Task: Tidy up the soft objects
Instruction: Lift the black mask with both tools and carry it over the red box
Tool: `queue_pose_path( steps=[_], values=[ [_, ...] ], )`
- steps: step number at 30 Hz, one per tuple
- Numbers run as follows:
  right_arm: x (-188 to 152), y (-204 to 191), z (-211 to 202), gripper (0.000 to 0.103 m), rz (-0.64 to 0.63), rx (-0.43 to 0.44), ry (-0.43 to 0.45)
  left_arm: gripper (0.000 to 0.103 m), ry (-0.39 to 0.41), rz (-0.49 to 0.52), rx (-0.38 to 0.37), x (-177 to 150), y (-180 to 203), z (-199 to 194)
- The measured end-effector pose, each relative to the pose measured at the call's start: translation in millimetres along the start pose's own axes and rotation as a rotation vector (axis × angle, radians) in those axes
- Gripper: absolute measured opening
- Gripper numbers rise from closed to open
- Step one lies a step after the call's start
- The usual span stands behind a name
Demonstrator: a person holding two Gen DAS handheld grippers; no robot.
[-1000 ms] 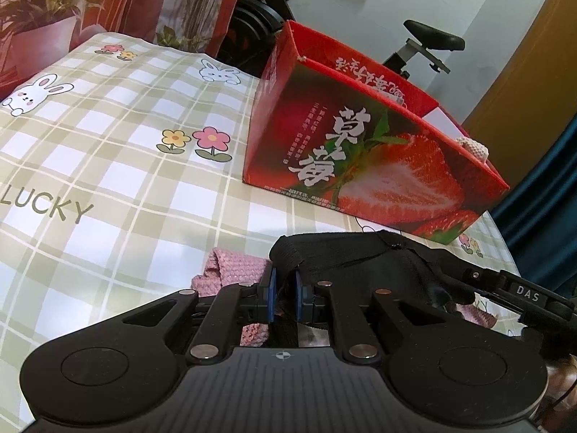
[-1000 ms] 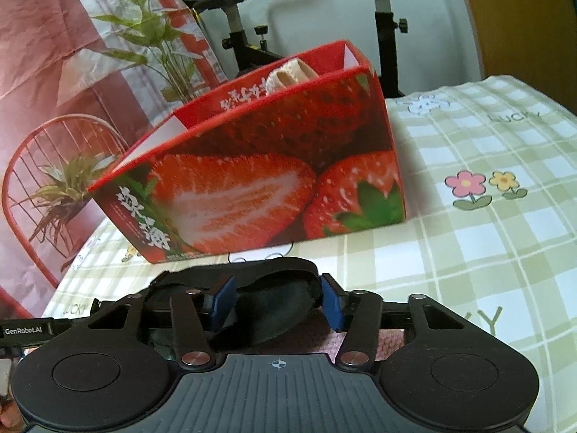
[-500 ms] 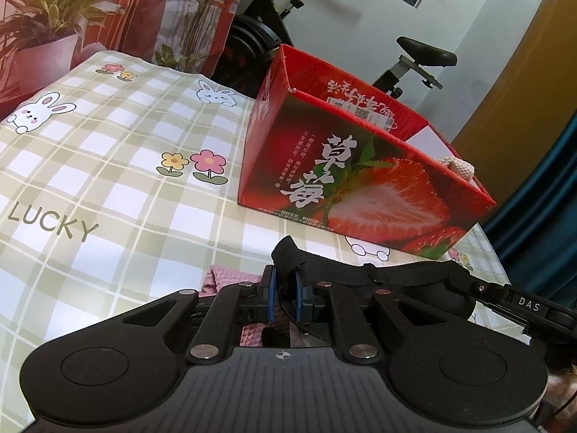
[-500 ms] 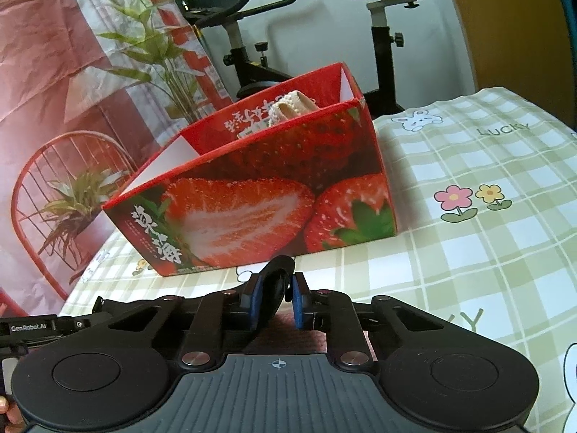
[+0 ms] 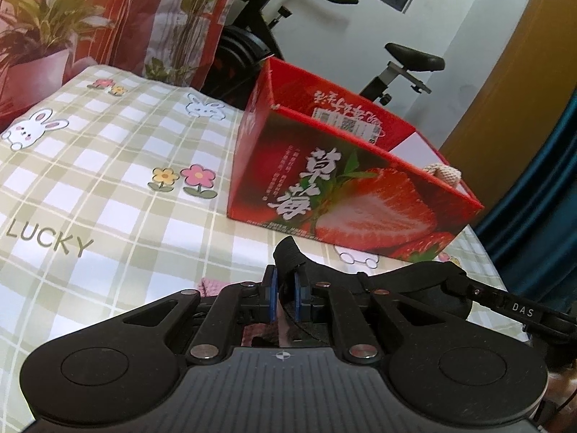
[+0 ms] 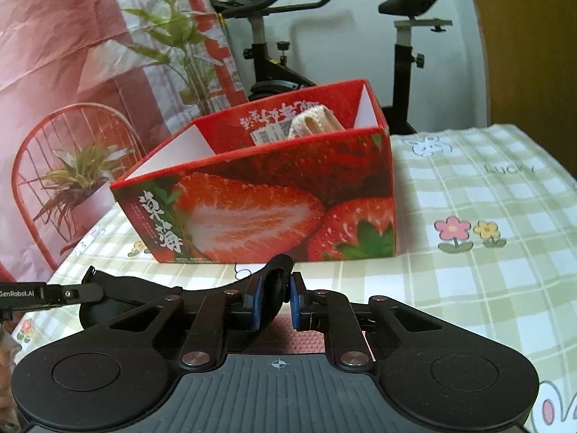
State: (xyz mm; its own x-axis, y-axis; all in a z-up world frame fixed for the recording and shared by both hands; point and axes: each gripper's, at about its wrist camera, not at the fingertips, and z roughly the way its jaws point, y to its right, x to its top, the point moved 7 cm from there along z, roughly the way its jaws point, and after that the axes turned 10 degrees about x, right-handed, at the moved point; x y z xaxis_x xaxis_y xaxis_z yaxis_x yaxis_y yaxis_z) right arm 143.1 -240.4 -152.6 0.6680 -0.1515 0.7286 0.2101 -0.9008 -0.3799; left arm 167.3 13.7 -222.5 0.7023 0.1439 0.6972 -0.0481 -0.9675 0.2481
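Both grippers point toward the strawberry box (image 5: 346,180) on the desk (image 5: 108,187). The left gripper (image 5: 285,297) is clamped on one end of a black fabric item (image 5: 414,281); the right gripper (image 6: 276,301) is clamped on its other end (image 6: 277,281), so the item spans between them above the desk. A pink knitted piece (image 5: 211,285) lies beneath, mostly hidden by the gripper bodies. A beige knitted item (image 6: 313,124) sits inside the box, partly cut off by its wall.
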Motion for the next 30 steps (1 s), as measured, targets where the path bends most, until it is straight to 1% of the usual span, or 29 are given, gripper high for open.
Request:
queue_pose_path(
  steps=[3, 8, 13, 16, 19, 22, 26, 30],
  values=[
    [6.8, -1.3, -4.3, 0.014, -0.007, 0.008, 0.012, 0.010, 0.025, 0.013, -0.004, 7.7, 2.9, -6.4],
    [29.2, -12.1, -13.2, 0.014, -0.065, 0.024, 0.046, 0.010, 0.096, 0.025, -0.031, 35.3, 9.2, -26.3],
    [67.7, -29.6, -24.4, 0.013, -0.136, 0.048, 0.102, 0.009, 0.178, 0.068, -0.063, 74.2, 27.2, -45.2],
    [94.4, -36.5, -28.3, 0.013, -0.173, 0.056, 0.129, 0.009, 0.214, 0.084, -0.075, 96.8, 39.7, -49.0],
    [119.4, -40.2, -29.9, 0.013, -0.194, 0.058, 0.155, 0.009, 0.243, 0.083, -0.088, 117.6, 49.9, -51.1],
    [141.0, -43.3, -28.2, 0.012, -0.235, 0.048, 0.172, 0.009, 0.265, 0.097, -0.082, 133.4, 58.3, -48.4],
    [161.3, -45.4, -20.1, 0.012, -0.260, 0.039, 0.177, 0.009, 0.274, 0.102, -0.073, 148.1, 63.9, -40.5],
    [178.5, -42.6, -4.5, 0.012, -0.276, 0.007, 0.180, 0.009, 0.281, 0.115, -0.055, 163.2, 66.2, -28.9]
  ],
)
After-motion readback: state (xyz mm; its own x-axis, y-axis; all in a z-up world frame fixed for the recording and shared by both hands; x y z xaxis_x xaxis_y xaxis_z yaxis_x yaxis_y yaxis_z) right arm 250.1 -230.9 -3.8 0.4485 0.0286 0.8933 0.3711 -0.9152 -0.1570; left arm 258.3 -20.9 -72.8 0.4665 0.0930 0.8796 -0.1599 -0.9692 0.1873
